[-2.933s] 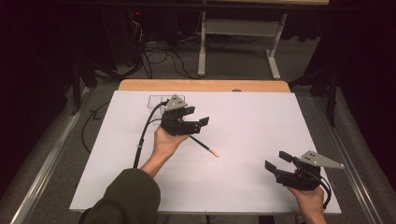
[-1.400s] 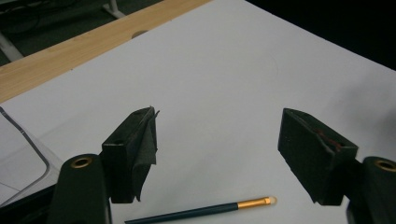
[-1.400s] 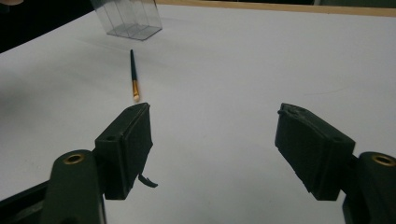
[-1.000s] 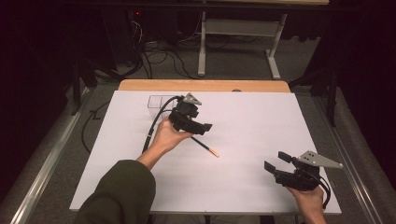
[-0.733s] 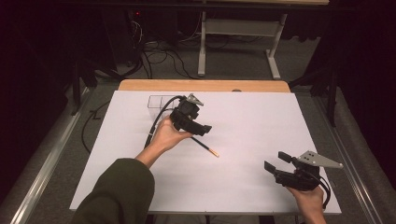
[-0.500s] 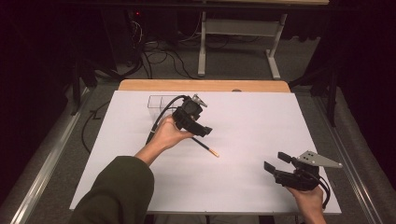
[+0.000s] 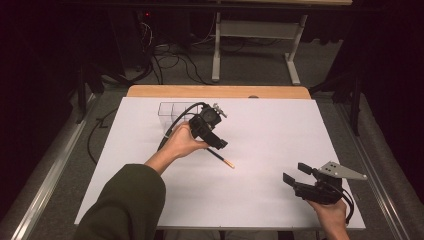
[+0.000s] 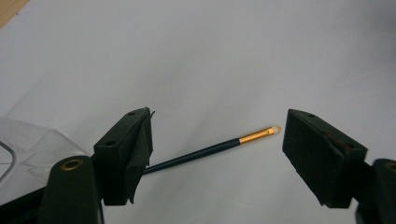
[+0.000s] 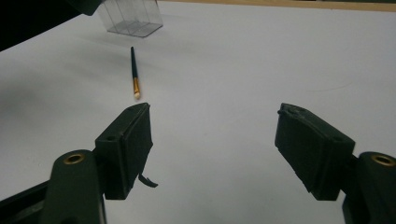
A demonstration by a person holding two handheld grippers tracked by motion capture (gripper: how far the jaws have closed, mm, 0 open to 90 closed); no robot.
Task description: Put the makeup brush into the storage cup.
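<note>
Between my left gripper's (image 8: 215, 154) jaws lies the brush (image 8: 212, 148), flat on the white table (image 7: 280, 135); the pads stand wide, having just been opening, and press on nothing. Its dark handle passes behind one jaw, the gold ferrule and pale tip pointing toward the other. My left hand (image 7: 182, 142) tilts that gripper down over the handle end, forearm reaching diagonally from below. Beside it stands a clear box (image 7: 172, 109). Well apart, my right gripper (image 9: 215, 144) rests low, jaws spread and empty.
</note>
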